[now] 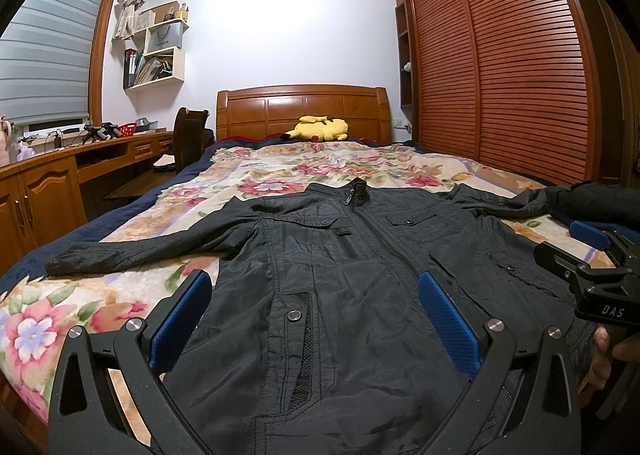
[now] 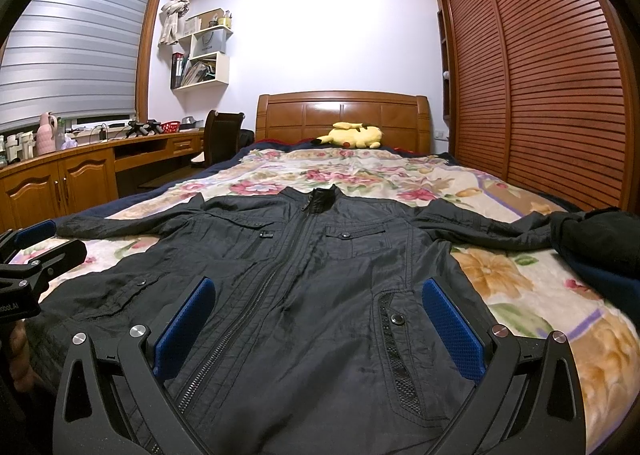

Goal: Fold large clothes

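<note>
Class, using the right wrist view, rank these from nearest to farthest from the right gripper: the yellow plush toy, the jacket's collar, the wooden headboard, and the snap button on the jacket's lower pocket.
1. Snap button, between the right gripper fingers, toward the right one.
2. Jacket collar, mid-bed, straight ahead.
3. Yellow plush toy, at the bed's far end.
4. Wooden headboard, just behind the toy.

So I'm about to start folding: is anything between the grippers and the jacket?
Nothing visible. The black jacket lies flat, front up, directly under the open left gripper and open right gripper. Dark clothing overlaps its right-side sleeve end.
</note>
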`<action>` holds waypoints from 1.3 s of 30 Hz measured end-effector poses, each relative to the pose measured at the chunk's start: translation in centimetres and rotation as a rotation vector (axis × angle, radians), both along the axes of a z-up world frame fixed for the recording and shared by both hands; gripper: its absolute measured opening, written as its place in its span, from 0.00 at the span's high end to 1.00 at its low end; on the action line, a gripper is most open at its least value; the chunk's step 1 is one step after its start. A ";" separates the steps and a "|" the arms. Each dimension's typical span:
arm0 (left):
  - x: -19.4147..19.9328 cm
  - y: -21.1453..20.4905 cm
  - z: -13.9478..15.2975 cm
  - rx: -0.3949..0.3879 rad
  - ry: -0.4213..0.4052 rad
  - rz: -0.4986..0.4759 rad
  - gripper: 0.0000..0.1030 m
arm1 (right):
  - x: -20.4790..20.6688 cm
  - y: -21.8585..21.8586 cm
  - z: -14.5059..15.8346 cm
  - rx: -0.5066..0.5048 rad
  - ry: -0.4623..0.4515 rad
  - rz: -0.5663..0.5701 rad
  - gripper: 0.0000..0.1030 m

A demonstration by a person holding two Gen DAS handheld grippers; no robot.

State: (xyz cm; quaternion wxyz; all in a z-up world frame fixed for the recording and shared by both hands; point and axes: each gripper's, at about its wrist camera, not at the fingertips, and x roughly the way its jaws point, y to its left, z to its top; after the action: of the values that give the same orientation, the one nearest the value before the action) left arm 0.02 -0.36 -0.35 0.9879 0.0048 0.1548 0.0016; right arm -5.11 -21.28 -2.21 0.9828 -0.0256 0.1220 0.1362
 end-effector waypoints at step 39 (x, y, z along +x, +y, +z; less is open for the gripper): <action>2.4 10.9 0.1 0.027 0.138 0.140 0.00 | 4.2 5.7 3.3 -0.055 0.059 0.168 0.00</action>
State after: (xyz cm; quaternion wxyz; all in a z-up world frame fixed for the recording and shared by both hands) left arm 2.43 10.52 -0.27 0.9722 0.0073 0.2225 0.0725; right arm -0.95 -15.58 1.12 0.9628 -0.0587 0.1521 0.2156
